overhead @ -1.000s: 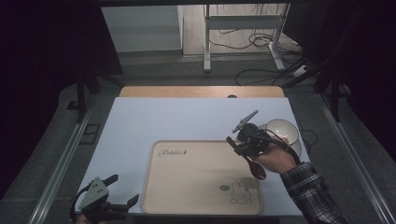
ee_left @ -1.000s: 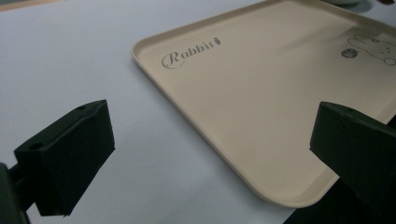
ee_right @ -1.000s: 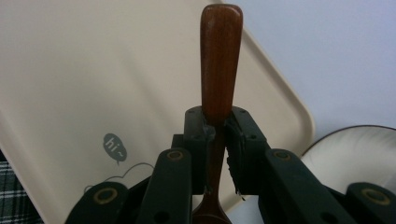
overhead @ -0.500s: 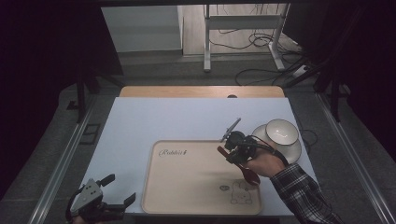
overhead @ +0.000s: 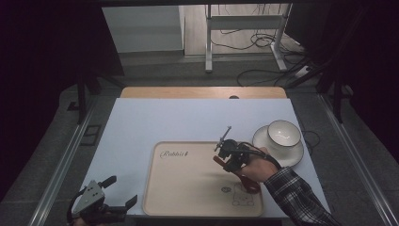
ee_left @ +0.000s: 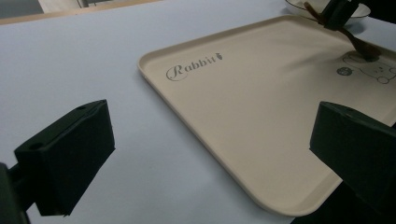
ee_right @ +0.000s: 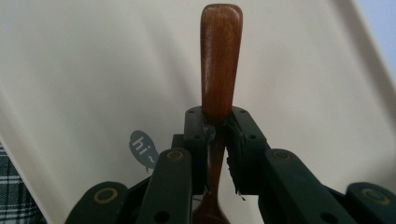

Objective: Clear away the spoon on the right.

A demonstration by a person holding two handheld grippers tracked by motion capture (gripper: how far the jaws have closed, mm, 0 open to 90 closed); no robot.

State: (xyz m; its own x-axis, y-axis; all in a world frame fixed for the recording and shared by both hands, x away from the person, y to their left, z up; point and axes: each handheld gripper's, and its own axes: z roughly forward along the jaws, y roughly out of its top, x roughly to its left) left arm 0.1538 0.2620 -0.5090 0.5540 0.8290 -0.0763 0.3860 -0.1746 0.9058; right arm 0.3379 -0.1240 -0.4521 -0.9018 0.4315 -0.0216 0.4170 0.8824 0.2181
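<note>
A wooden spoon [ee_right: 221,60] is pinched by its handle between the fingers of the right gripper [overhead: 229,155] and held over the beige tray [overhead: 188,188] near the table's front edge, its bowl low over the printed corner. Release appears to remain undone. A bowl [overhead: 283,133] on a saucer [overhead: 263,141] sits by the right edge. The left gripper [overhead: 101,205] is kept spread and empty at the front-left corner.

Glossy dark wood spoon [ee_right: 221,60], smooth matt cream plastic-looking tray [overhead: 188,188], glazed white bowl [overhead: 283,133] on saucer [overhead: 263,141].

Right tool [overhead: 230,157] clamped (left tool [overhead: 123,192] agape).
</note>
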